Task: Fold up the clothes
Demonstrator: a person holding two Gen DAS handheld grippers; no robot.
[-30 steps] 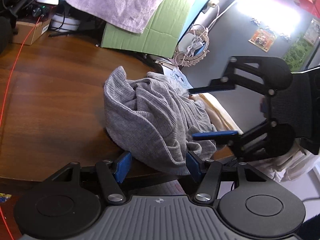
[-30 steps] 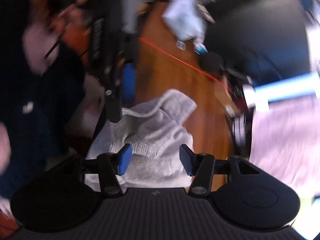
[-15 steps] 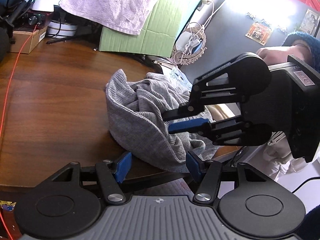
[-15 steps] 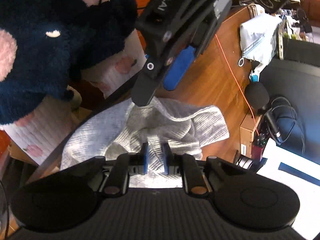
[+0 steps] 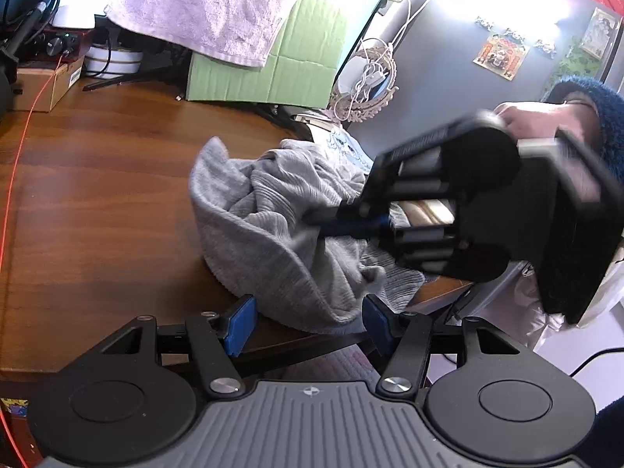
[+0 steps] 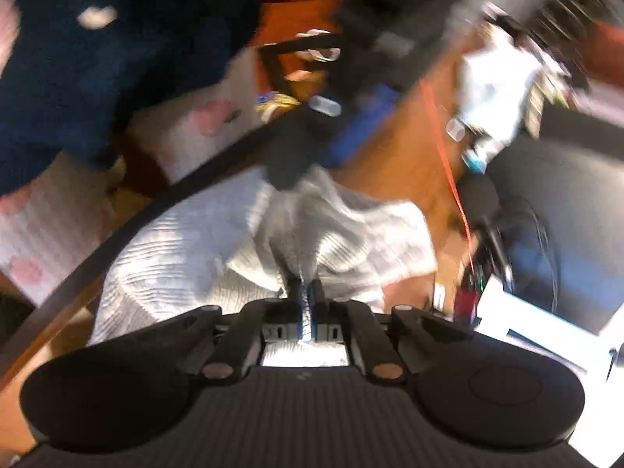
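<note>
Only left wrist: hand, grey garment

One grey garment, two grippers: left, right; one pink towel, one green box.

a brown wooden table carries a crumpled grey garment at its edge.
</note>
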